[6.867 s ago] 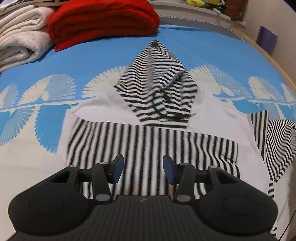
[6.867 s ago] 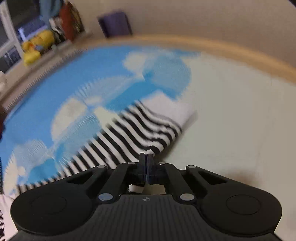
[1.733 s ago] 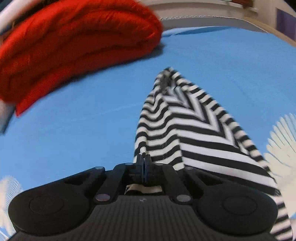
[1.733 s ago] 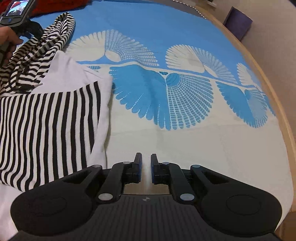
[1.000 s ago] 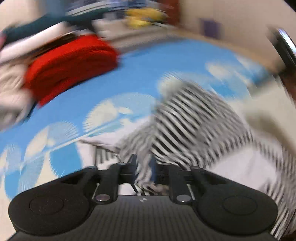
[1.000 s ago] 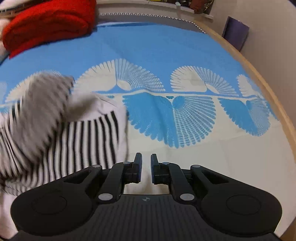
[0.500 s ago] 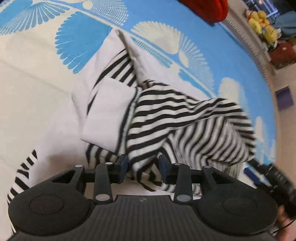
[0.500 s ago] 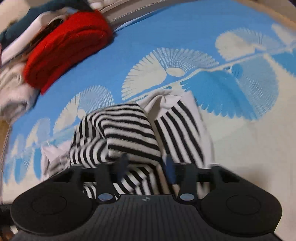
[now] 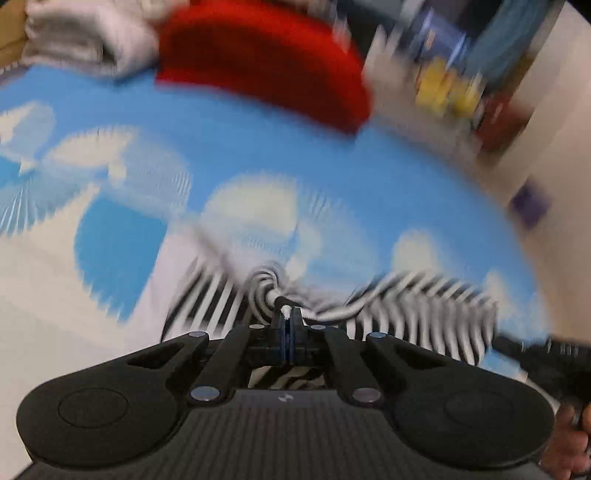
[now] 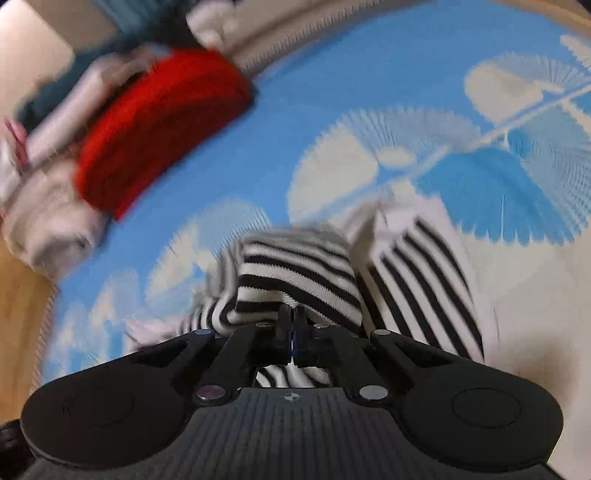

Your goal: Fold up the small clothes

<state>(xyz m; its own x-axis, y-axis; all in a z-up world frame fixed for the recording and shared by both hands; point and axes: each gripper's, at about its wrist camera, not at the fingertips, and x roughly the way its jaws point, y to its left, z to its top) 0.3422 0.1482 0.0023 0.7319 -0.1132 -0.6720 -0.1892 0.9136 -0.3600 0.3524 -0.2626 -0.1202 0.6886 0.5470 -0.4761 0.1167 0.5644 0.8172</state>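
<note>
Left wrist view: the picture is smeared with motion. The left hand-held gripper (image 9: 287, 317) has its jaws pressed together, having just closed, and they pinch a bunched fold of the black-and-white striped garment (image 9: 417, 299). A twist of striped cloth stands up right at the fingertips, and more of it shows under the jaws. The rest of the garment spreads to the right and left of the gripper, lying on the blue and white patterned bedspread (image 9: 258, 155). Beyond it, at the far edge of the bed, sit a folded red blanket (image 9: 266, 62) and pale folded towels (image 9: 85, 33) beside it on the left. At the lower right edge a person's hand (image 9: 569, 443) grips a dark handle; that part is too blurred to say more.

Right wrist view: the right hand-held gripper (image 10: 293, 325) has just closed as well and clamps the striped garment (image 10: 295, 273) at a thick folded edge, which bulges just ahead of the fingertips. A flatter striped panel with a white border lies to the right on the bedspread (image 10: 369, 74). The red blanket (image 10: 159, 122) lies at upper left, with the pale towels (image 10: 48, 218) below it.
</note>
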